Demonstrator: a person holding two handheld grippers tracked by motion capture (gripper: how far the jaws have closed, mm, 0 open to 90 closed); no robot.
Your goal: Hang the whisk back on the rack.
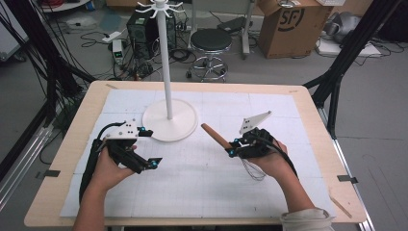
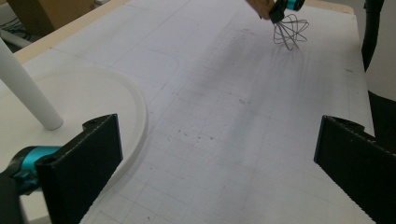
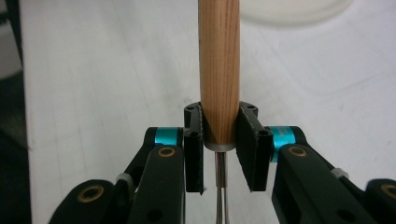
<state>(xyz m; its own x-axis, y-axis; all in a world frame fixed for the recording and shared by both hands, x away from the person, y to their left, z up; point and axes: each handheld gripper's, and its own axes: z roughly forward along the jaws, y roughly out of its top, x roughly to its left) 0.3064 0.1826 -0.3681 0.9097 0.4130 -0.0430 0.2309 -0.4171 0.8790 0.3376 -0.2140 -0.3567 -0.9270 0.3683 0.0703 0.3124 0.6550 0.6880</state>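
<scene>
One whisk (image 1: 219, 137) with a wooden handle and a wire head. Two hand-held grippers: the left gripper (image 1: 148, 148) and the right gripper (image 1: 233, 147). Two hands, one on each gripper. One white stand (image 1: 169, 118), made of a single round base and a single pole with hooks at the top. One white mat (image 1: 202, 183) covers one wooden table (image 1: 77, 139). Behind the table stand one round stool (image 1: 210, 45) and one cardboard box (image 1: 288, 24).

Whisk (image 1: 226, 144) in right claw (image 1: 232, 147), right of stand (image 1: 169, 126), on table (image 1: 312, 120).
</scene>
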